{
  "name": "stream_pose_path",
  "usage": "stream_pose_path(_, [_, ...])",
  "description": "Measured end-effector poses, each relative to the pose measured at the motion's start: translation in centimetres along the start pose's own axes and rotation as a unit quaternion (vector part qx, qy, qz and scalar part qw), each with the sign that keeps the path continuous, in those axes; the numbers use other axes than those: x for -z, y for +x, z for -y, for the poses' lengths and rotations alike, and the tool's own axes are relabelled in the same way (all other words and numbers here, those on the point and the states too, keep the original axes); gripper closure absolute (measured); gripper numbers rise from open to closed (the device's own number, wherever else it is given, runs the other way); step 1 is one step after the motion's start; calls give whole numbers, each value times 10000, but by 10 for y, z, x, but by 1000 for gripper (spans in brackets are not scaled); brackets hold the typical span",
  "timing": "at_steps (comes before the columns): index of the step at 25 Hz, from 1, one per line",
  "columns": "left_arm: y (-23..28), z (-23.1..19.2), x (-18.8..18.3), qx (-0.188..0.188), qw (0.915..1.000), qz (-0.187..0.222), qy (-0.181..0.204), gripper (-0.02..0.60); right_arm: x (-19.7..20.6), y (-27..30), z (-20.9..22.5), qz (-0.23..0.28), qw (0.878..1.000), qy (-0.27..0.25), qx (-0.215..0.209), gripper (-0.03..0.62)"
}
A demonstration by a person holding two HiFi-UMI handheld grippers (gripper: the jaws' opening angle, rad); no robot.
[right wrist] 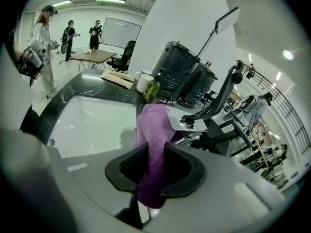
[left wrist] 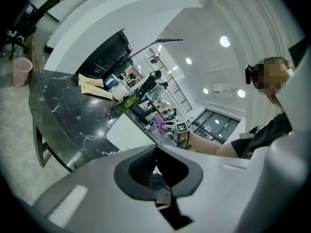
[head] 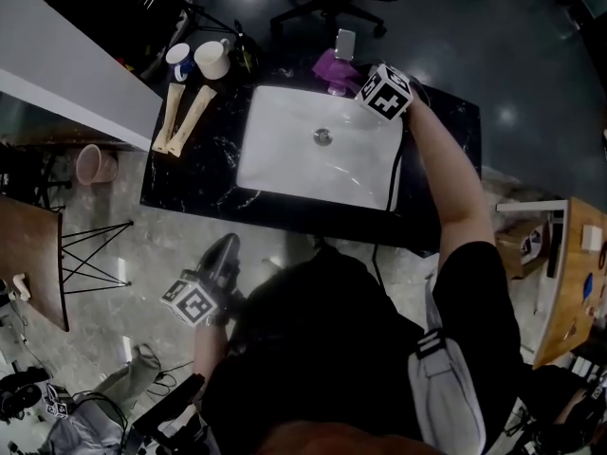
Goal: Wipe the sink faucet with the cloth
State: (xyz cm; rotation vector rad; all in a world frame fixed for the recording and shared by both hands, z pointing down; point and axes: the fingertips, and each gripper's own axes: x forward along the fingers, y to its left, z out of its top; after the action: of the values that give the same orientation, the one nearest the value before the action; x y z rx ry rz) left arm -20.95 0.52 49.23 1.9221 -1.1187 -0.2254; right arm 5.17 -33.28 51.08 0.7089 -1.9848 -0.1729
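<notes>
While the right claw (right wrist: 155, 171) clenches the purple cloth (right wrist: 154, 125) at the faucet (right wrist: 188, 123), the left claw (left wrist: 156, 173) sits closed, empty.

The person (head: 313, 349) is wearing a black short-sleeved top. The left gripper (left wrist: 156, 171) and right gripper (right wrist: 155, 166) are showing grey shells, dark ribbed fingers (left wrist: 141, 166) and black-and-white marker cubes (head: 384, 93).

dark counter (head: 204, 173) with sink (head: 285, 159), cups (head: 211, 60)
</notes>
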Motion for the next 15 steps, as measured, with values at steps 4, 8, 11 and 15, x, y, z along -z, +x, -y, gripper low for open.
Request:
stream_pose_path(4, [7, -3, 9, 0, 10000, 52, -37, 581, 5, 17, 32, -90, 9996, 250, 105, 500])
stream_pose_path(8, [17, -4, 14, -94, 9999, 26, -113, 581, 4, 23, 43, -6, 9993, 350, -93, 500])
stream_pose_path(11, [25, -3, 16, -172, 9997, -37, -170, 581, 3, 24, 41, 148, 9991, 378, -154, 500])
stream_pose_path(15, [34, 4, 17, -51, 9999, -26, -113, 581, 1, 24, 38, 227, 9987, 445, -75, 502])
